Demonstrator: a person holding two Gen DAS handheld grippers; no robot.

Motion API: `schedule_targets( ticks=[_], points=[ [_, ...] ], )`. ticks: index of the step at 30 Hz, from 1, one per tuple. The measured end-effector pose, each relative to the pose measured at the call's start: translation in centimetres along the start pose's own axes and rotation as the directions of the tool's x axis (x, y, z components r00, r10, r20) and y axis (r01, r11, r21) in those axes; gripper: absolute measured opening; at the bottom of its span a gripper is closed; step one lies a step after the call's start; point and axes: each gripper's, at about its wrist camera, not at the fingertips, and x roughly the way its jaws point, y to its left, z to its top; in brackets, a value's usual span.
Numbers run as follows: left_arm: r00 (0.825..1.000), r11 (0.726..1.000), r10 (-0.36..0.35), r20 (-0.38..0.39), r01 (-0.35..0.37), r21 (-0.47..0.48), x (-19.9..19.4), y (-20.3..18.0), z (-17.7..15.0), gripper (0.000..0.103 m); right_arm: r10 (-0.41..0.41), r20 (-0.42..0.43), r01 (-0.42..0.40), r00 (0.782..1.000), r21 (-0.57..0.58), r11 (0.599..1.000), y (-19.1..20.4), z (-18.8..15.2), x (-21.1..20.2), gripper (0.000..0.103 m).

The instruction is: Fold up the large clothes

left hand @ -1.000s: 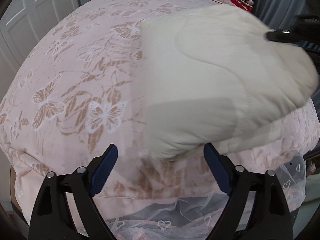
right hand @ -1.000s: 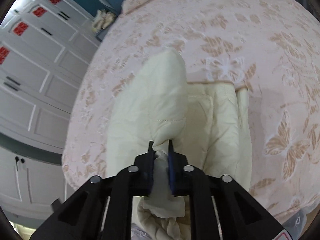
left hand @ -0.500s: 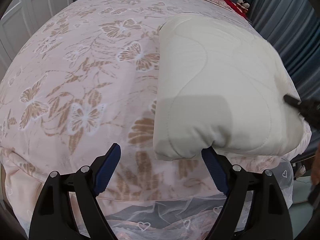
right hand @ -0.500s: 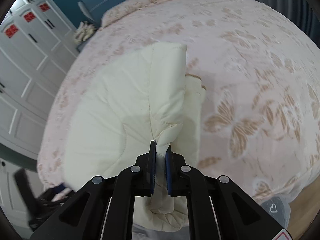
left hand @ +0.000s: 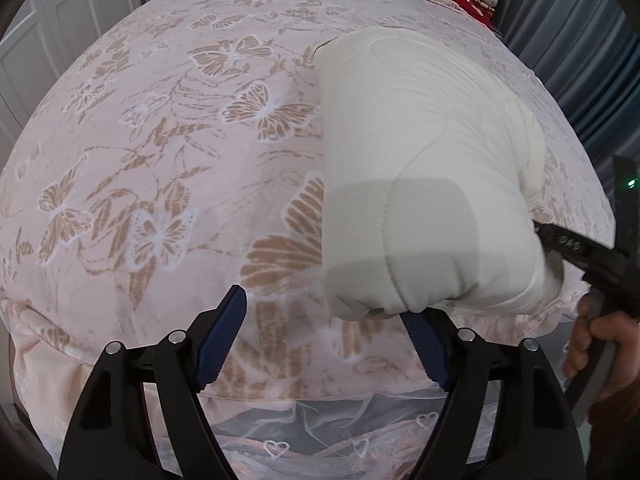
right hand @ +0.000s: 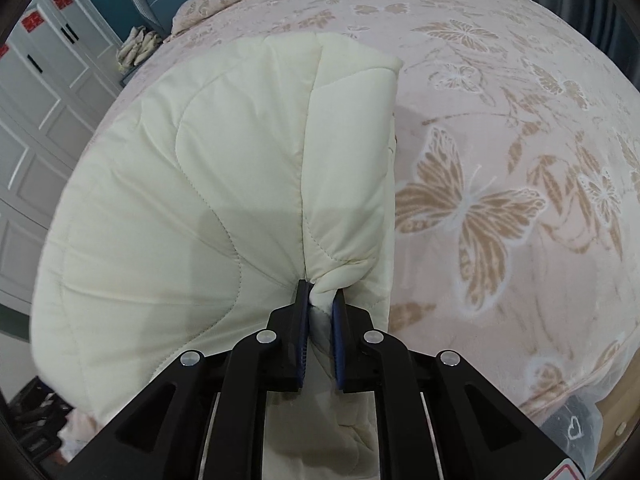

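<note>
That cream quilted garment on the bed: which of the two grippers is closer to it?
Right. The right gripper is clamped on a bunched edge of the cream quilted garment. The left gripper, jaws just narrowing, stands open at its near corner, gripping nothing.

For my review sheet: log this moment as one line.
right gripper: shut on cream quilt | left gripper: open, closing, holds nothing | quilt partly folded on butterfly bedspread
</note>
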Motion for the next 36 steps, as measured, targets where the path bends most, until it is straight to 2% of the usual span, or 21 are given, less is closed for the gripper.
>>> schedule_targets(
  ticks=[1, 4, 8, 12, 14, 17, 19, 20, 22, 23, 27, 29, 33, 36],
  points=[
    [1.0, 1.0, -0.009, 0.002, 0.009, -0.002, -0.4, 0.0, 0.0, 0.07, -0.004, 0.0, 0.004, 1.0, -0.004, 1.0, 0.0, 0.0, 0.1, 0.009],
    [0.998, 0.998, -0.059, 0.034, 0.059, -0.002, -2.9, -0.3, 0.1, 0.069, -0.01, -0.002, 0.01, 1.0, -0.018, 1.0, 0.0, 0.1, 0.6, 0.009],
    [0.983, 0.993, -0.118, 0.142, 0.116, 0.022, -7.4, -0.8, 1.5, 0.072, 0.013, -0.011, -0.013, 1.0, -0.011, 1.0, -0.4, 0.3, 0.9, 0.009],
    [0.97, 0.984, -0.179, 0.164, 0.18, 0.012, -7.0, -1.5, 5.0, 0.076, 0.005, -0.007, -0.005, 1.0, -0.02, 1.0, -0.2, 0.4, 1.0, 0.01],
    [0.972, 0.98, -0.199, 0.128, 0.198, 0.02, -4.8, -2.5, 6.7, 0.077, -0.005, -0.01, 0.005, 1.0, -0.03, 1.0, 0.1, 0.4, 0.8, 0.01],
    [0.986, 0.986, -0.167, 0.029, 0.167, 0.005, -0.1, -3.2, 7.5, 0.076, 0.015, -0.03, -0.015, 0.999, -0.006, 1.0, -0.1, 0.8, 0.5, 0.011],
    [0.998, 0.998, -0.061, 0.019, 0.06, 0.022, 2.1, -3.3, 6.9, 0.078, 0.085, -0.051, -0.082, 0.995, 0.058, 0.995, -1.0, 1.2, -0.3, 0.017],
    [0.999, 0.999, -0.047, 0.018, 0.047, 0.018, 2.5, -3.2, 6.5, 0.079, 0.11, -0.056, -0.105, 0.992, 0.088, 0.991, -1.3, 1.3, -0.8, 0.02],
    [0.998, 0.998, -0.054, 0.013, 0.055, -0.013, 3.1, -2.3, 5.8, 0.079, 0.144, -0.05, -0.136, 0.988, 0.144, 0.98, -2.1, 1.7, -2.3, 0.028],
    [0.998, 0.998, -0.058, 0.006, 0.058, -0.023, 3.2, -1.8, 5.6, 0.079, 0.155, -0.019, -0.15, 0.988, 0.17, 0.974, -2.4, 1.8, -3.9, 0.031],
    [0.996, 0.995, -0.09, -0.02, 0.089, -0.052, 2.8, -1.0, 6.0, 0.079, 0.15, 0.091, -0.166, 0.984, 0.2, 0.966, -2.2, 3.0, -7.8, 0.031],
    [0.995, 0.993, -0.101, -0.016, 0.1, -0.065, 1.8, -1.1, 6.7, 0.077, 0.154, 0.105, -0.172, 0.982, 0.191, 0.966, -1.6, 3.8, -8.4, 0.031],
    [0.992, 0.99, -0.119, 0.035, 0.122, -0.069, 0.3, -1.4, 8.9, 0.075, 0.11, 0.08, -0.124, 0.991, 0.19, 0.974, -0.2, 5.5, -6.9, 0.031],
    [0.993, 0.992, -0.112, 0.03, 0.113, -0.053, 0.8, -2.6, 10.9, 0.075, 0.115, 0.028, -0.118, 0.993, 0.247, 0.962, -0.2, 6.0, -4.4, 0.031]
  ],
)
